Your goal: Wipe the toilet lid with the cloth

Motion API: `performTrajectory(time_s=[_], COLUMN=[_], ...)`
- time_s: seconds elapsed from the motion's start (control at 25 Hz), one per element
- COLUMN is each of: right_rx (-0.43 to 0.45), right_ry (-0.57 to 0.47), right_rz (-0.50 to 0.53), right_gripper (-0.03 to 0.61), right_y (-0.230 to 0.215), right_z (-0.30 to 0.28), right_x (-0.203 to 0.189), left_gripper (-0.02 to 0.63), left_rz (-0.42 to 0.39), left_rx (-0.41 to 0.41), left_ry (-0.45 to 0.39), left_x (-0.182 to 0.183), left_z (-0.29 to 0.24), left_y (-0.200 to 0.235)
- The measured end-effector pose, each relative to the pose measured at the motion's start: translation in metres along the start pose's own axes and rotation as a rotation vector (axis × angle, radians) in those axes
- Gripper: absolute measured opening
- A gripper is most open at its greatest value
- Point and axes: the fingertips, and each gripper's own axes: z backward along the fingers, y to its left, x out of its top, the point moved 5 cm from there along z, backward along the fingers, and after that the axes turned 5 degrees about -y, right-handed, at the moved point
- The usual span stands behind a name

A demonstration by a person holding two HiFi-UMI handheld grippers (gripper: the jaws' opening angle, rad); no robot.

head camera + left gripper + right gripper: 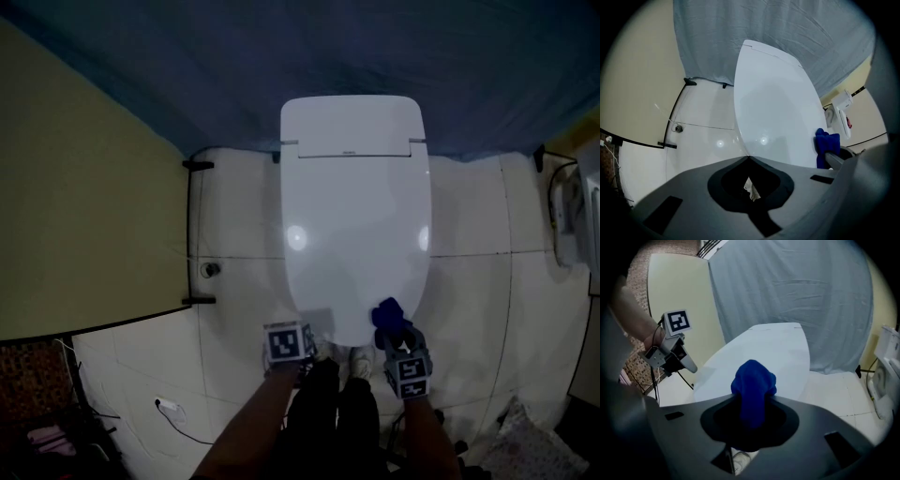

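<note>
The only vessel here is the toilet, and its lid point(356, 216) is down flat, so I see nothing of the bowl or what is in it. The lid is white and glossy, with two small light glints on it.

My right hand-held gripper point(396, 336) is pinching the blue cloth point(388, 313). In the right gripper view the jaws are clamped on the lower part of the cloth point(753, 385), and the rest bunches up in a rounded wad beyond the tips of that hand-held gripper point(752, 403). The wad sits over the near right edge of the lid point(773, 348). I cannot tell whether it presses on the surface or hangs just above it.

My left hand-held gripper point(309, 326) is pressed together with nothing between the jaws. In its own view the two jaws meet in a point point(749, 158) right at the near left edge of the lid point(778, 117). From there the cloth point(827, 143) shows off to the right, at the lid's far side edge. The right gripper view catches the left hand-held gripper point(670, 352) to its left — apart from the cloth, beside the lid.

Ahead of both hand-held grippers, past the far end of the lid, hangs a grey drape point(281, 66). White floor tiles point(234, 234) lie to either side, and behind the hand-held grippers, close below them, are my shoes point(361, 361).
</note>
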Motion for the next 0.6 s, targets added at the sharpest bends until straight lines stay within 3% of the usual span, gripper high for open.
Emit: performTrajectory(time_s=[0.4, 0.52, 0.6], right_rx=[-0.055, -0.056, -0.041], right_ry=[-0.001, 0.076, 0.167], right_rz=[-0.067, -0.046, -0.093], right_gripper=[0.100, 0.100, 0.100], right_y=[-0.034, -0.035, -0.037], right_z=[0.009, 0.001, -0.004], right_x=[0.000, -0.007, -0.007], left_gripper=[-0.011, -0.011, -0.011], left_rz=[0.043, 0.077, 0.090], left_rx=[0.016, -0.005, -0.024], left_ry=[-0.032, -0.062, -0.093], left_x=[-0.019, -0.022, -0.021], left_z=[0.018, 0.027, 0.037], left_y=[0.006, 0.004, 0.000])
